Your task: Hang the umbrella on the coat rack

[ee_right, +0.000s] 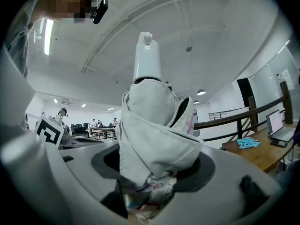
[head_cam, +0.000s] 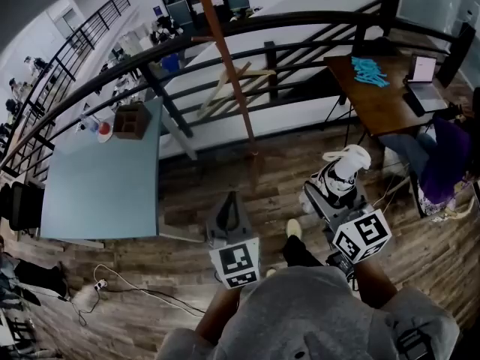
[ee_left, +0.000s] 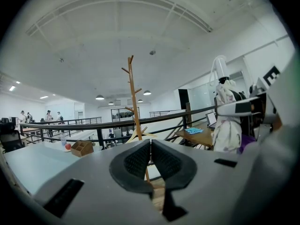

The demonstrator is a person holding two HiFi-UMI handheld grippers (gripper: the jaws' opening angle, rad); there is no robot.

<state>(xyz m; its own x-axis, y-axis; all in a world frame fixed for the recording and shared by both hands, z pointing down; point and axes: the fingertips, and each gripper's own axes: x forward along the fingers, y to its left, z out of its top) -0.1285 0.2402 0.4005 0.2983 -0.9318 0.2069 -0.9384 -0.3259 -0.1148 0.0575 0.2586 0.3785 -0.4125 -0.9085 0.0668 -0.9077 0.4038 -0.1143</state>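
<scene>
A folded white umbrella [ee_right: 152, 125] stands upright in my right gripper [ee_right: 150, 170], whose jaws are shut on its fabric; its white handle [ee_right: 147, 55] points up. From the head view the umbrella [head_cam: 342, 172] shows at the right, above the gripper's marker cube. My left gripper [ee_left: 150, 159] is shut with nothing between its pads, held to the left of the right one [head_cam: 229, 214]. The wooden coat rack [ee_left: 134, 102] rises ahead by the railing, its pole [head_cam: 231, 70] brown and slim with short pegs.
A black railing [head_cam: 247, 28] runs across behind the rack. A light blue table [head_cam: 101, 178] with a wooden organiser [head_cam: 132, 120] is at the left. A brown desk [head_cam: 382, 92] with a laptop [head_cam: 424, 81] is at the right, a purple bag [head_cam: 444, 160] beside it.
</scene>
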